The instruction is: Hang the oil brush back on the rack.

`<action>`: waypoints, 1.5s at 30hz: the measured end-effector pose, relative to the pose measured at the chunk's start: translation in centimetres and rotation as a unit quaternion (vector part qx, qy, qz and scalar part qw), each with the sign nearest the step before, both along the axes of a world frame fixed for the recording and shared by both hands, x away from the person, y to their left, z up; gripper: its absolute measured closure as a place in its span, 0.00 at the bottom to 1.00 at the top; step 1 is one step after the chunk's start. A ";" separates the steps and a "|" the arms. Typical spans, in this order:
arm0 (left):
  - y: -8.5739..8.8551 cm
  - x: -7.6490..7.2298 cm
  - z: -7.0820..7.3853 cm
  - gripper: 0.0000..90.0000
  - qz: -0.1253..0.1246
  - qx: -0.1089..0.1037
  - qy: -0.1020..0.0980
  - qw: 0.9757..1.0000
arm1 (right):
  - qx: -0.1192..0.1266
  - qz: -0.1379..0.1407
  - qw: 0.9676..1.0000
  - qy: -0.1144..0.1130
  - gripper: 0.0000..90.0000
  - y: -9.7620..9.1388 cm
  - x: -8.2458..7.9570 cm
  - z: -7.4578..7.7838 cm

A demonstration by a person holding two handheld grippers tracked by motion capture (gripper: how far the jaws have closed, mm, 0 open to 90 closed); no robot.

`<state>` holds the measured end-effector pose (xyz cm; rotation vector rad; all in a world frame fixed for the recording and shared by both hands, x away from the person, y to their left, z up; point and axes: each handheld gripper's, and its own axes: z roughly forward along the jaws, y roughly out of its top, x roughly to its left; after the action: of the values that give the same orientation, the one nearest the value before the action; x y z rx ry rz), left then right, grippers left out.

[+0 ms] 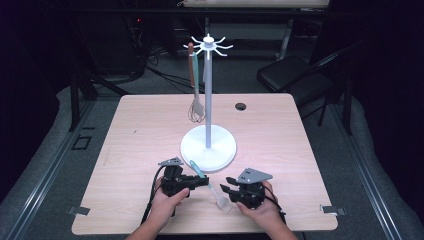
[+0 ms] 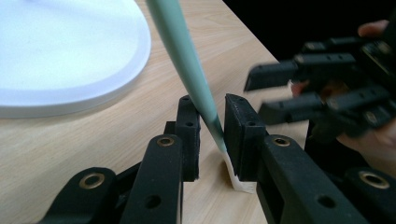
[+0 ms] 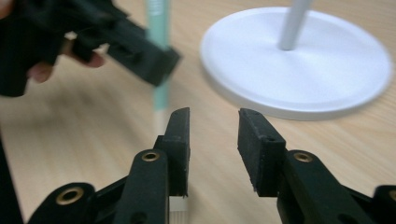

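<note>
While the left claw (image 2: 212, 123) pinches the mint-handled brush (image 1: 206, 181), whose long axis slants from far-left to near-right on the bench (image 1: 280, 125), the empty, parted right claw (image 3: 214, 126) waits just right of its bristles.

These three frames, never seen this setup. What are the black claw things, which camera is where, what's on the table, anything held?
No robot here: a person holds a two-jaw hand gripper in each hand. The high view looks down on the table from above the person's side. The other two views come from cameras riding on each gripper, looking along its black jaws.

On the table stands a white hook stand, with a whisk hanging from one of its top hooks.

The left gripper has its jaws on either side of the pale green handle of a brush-like utensil; its whitish head rests on the wood. The right gripper is open and holds nothing.
</note>
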<state>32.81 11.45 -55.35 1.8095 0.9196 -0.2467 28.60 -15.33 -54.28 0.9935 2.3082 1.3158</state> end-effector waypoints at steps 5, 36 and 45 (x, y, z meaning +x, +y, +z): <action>-1.1 -0.5 1.4 0.88 -0.016 0.018 -0.031 0.999 | 0.010 -0.033 0.999 0.003 0.70 -1.9 0.9 0.1; -7.1 -0.9 4.4 0.93 -0.071 0.084 -0.111 0.988 | 0.011 -0.065 0.997 0.031 0.70 -4.2 2.2 -0.8; -5.4 -0.4 7.7 0.93 -0.092 0.102 -0.142 0.980 | 0.007 -0.067 0.997 0.034 0.70 -4.2 2.2 -0.9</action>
<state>32.41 6.08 -47.61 2.0594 0.5934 -0.0069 30.82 -19.52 -55.15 1.1934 2.2410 1.2635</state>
